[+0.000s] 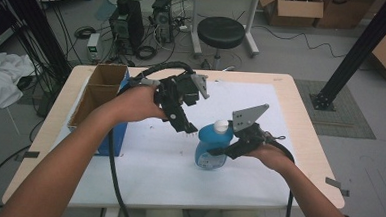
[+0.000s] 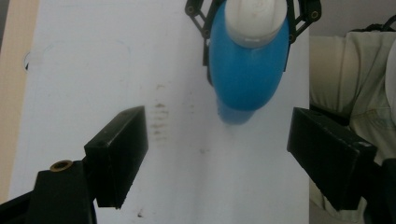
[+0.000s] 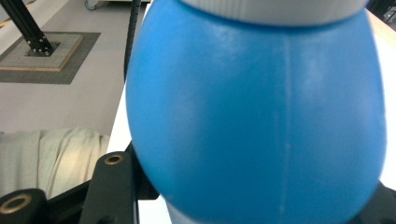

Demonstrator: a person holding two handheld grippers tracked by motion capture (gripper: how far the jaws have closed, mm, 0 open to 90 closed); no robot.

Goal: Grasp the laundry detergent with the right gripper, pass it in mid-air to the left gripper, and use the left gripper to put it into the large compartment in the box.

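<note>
The right gripper (image 1: 227, 149) clamps the upright blue bottle (image 1: 211, 148) on the white mat (image 1: 142, 171), its white cap (image 1: 221, 125) just beyond and below the wide-open, empty left gripper (image 1: 189, 130).

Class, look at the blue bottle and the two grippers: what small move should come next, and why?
Probably the left gripper should ease down over the white cap. The right gripper already clamps the blue bottle upright on the table, while the left's jaws stand open, near the cap.
</note>
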